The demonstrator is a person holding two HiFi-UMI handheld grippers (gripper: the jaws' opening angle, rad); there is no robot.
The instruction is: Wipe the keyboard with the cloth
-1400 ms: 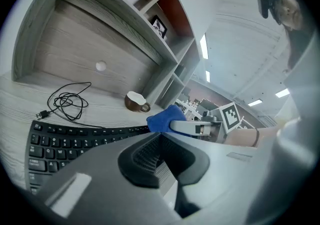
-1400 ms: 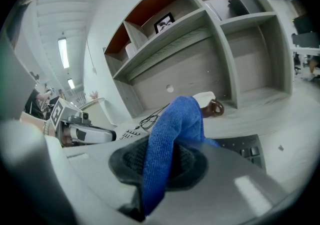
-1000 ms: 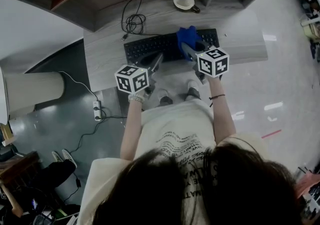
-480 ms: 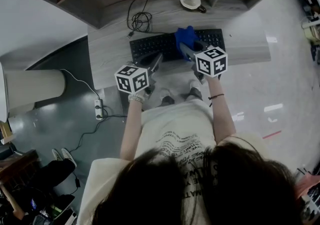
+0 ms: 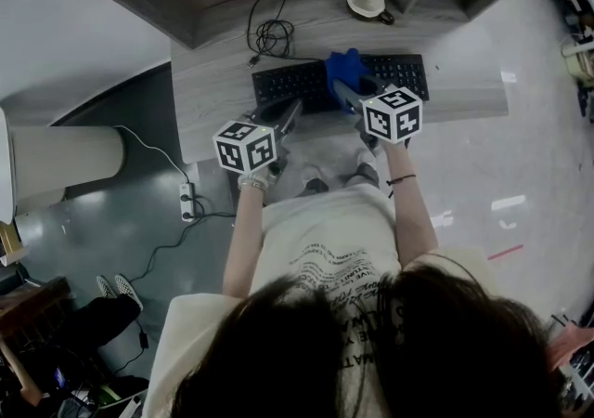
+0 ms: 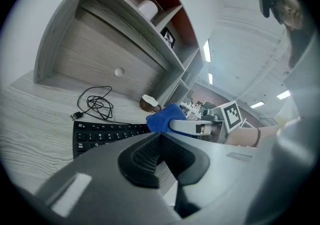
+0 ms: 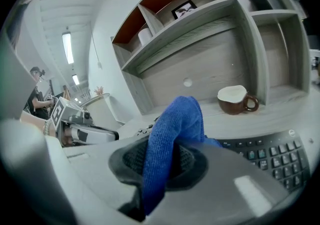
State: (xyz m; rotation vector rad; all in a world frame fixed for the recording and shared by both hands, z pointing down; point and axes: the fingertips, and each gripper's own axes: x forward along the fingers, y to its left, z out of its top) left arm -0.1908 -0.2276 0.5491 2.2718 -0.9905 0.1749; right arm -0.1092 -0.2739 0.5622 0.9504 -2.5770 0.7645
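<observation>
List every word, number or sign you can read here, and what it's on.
Shirt: printed lines, too small and creased to read.
Keyboard: key legends too small to read.
Left gripper cube, right gripper cube: square marker patterns, no words.
Cloth, mug: no print seen.

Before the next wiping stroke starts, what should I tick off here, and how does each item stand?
1. Grip on the cloth: ok. The right tool is shut on the blue cloth.
2. Cloth positioned over the keyboard: ok. In the head view it is above the keyboard's middle.
3. Cloth touching the keys: cannot tell.
4. Other hand free: ok. The left tool is shut and empty, near the keyboard's near left edge.
5. Path clear of the mug: ok. It stands behind the keyboard, apart from it.
6. Keys clear of the cable: ok. It lies coiled behind the keyboard's left end.
</observation>
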